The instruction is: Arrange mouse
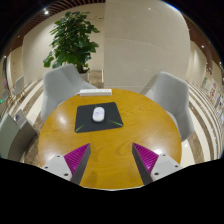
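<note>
Closest to us is our tool (108,160), its two fingers spread wide apart with nothing between them. We see a pink pad (76,156) on the left finger and another on the right. The lower ends of the fingers are cut off from view.

Under and ahead of the fingers is the round yellow desk (60,128). Farther along it, well past the fingers, a white mouse (99,114) sits on a dark mouse mat (84,122).

At the far edge of the desk we see something flat and white (96,92); we cannot tell what it is. Two grey chairs (62,84) stand behind the desk, left and right. Far off on the left is a green plant (72,38).
</note>
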Action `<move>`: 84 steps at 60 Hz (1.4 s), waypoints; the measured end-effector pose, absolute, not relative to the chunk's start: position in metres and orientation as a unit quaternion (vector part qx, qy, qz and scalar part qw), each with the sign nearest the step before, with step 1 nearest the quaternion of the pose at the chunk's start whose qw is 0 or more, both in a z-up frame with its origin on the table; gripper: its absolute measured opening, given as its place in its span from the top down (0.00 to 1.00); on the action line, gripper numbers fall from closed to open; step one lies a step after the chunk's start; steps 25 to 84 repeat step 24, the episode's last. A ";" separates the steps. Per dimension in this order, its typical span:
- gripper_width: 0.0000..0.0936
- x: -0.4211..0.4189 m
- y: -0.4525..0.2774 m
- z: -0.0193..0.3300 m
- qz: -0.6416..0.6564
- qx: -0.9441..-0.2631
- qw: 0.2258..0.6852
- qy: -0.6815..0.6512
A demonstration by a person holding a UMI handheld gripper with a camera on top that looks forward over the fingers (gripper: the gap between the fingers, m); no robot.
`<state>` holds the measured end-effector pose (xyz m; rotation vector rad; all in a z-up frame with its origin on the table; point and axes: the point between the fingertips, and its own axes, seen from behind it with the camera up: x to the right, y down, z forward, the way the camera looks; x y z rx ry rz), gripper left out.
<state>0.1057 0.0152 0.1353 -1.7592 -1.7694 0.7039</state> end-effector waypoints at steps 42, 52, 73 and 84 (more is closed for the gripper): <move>0.08 0.210 0.043 0.142 0.256 -0.629 0.263 -0.685; 0.08 0.210 0.043 0.142 0.256 -0.629 0.263 -0.685; 0.08 0.210 0.043 0.142 0.256 -0.629 0.263 -0.685; 0.08 0.210 0.043 0.142 0.256 -0.629 0.263 -0.685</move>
